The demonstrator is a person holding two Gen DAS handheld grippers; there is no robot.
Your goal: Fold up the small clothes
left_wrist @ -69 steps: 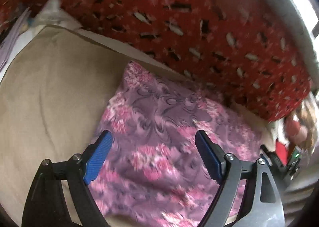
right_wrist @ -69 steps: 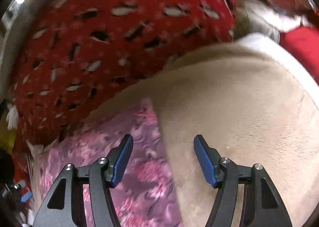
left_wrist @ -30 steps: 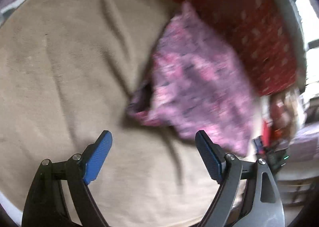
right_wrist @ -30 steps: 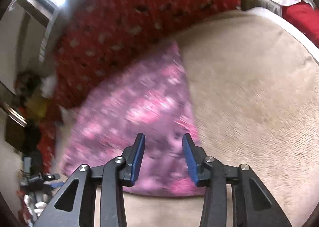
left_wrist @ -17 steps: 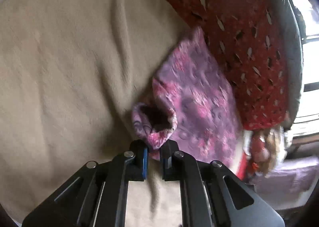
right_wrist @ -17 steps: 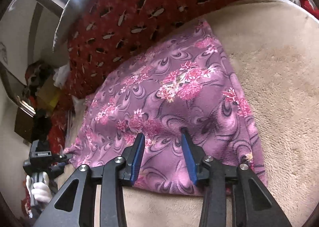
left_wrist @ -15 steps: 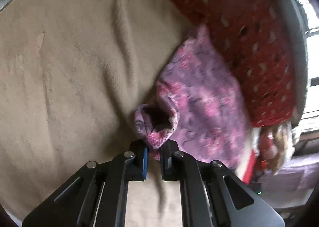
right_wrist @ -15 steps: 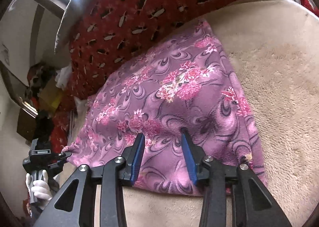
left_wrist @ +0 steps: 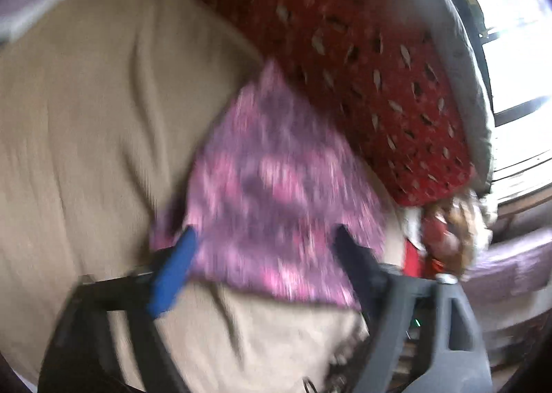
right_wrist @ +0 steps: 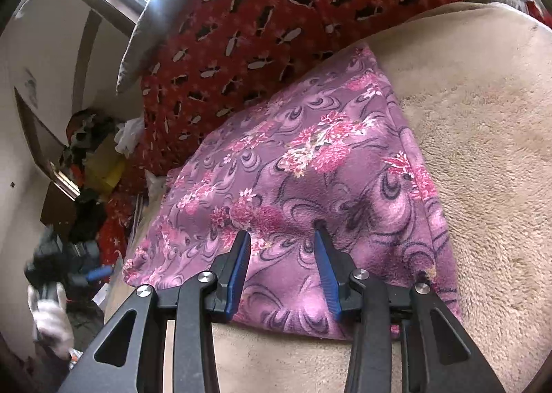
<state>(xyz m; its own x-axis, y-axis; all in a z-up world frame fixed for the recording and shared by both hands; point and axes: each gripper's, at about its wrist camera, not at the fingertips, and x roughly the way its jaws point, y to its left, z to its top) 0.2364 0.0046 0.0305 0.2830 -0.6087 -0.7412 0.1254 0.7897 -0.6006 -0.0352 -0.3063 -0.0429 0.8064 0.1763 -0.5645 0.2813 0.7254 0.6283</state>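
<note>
The left gripper (left_wrist: pixel 262 255) has just been opening: its blue-padded fingers (left_wrist: pixel 170 274) stand wide apart and grasp nothing. The frame is blurred. The purple floral garment (left_wrist: pixel 269 193) lies beyond and between them, its near hem crossing the gap between the fingertips, with no pad pressing on it. To the left of the left finger spreads the beige blanket (left_wrist: pixel 86 124), which also shows below the hem between the fingers. Beyond the garment, up and to the right of the fingers, rises the red patterned cushion (left_wrist: pixel 362 58).

The right gripper (right_wrist: pixel 283 238) has its fingers (right_wrist: pixel 238 269) partly spread, parallel, with their tips resting on the garment (right_wrist: pixel 310 158) near its front edge; whether they pinch any cloth I cannot tell. The garment lies flat, extending ahead of the fingers and to both sides. Far to the left of the fingers, a gloved hand (right_wrist: pixel 48 320) holds the other gripper. The blanket (right_wrist: pixel 483 151) lies to their right, and the cushion (right_wrist: pixel 276 13) is ahead, touching the garment's far edge.
</note>
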